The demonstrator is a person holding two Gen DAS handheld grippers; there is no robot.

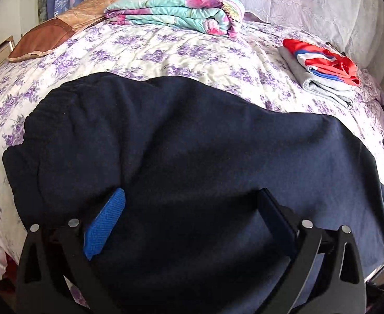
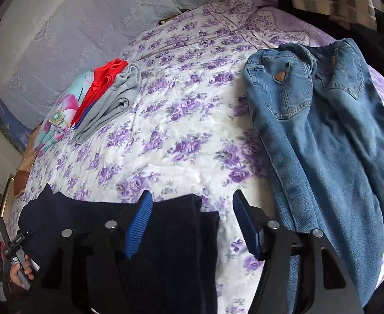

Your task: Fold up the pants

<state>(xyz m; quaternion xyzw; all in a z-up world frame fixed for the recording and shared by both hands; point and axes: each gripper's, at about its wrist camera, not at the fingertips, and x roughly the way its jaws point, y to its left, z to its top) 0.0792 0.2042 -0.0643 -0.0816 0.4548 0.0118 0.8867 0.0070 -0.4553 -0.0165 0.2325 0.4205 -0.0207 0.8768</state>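
Note:
Dark navy pants (image 1: 181, 141) lie spread across the near side of the bed, waistband to the left. My left gripper (image 1: 192, 201) is open, its blue pads low over the navy fabric near the front edge, holding nothing. In the right wrist view the cuff end of the navy pants (image 2: 176, 225) lies at the bed's near edge. My right gripper (image 2: 192, 209) is open above that cuff end, its left pad (image 2: 138, 225) over the fabric and its right pad over the sheet.
The bed has a purple-flowered sheet (image 2: 181, 120). Blue jeans (image 2: 330, 136) lie flat to the right. A folded stack of grey and red clothes (image 1: 323, 70) (image 2: 105, 96) sits further back. A folded floral blanket (image 1: 181, 10) and a brown pillow (image 1: 48, 34) lie at the far side.

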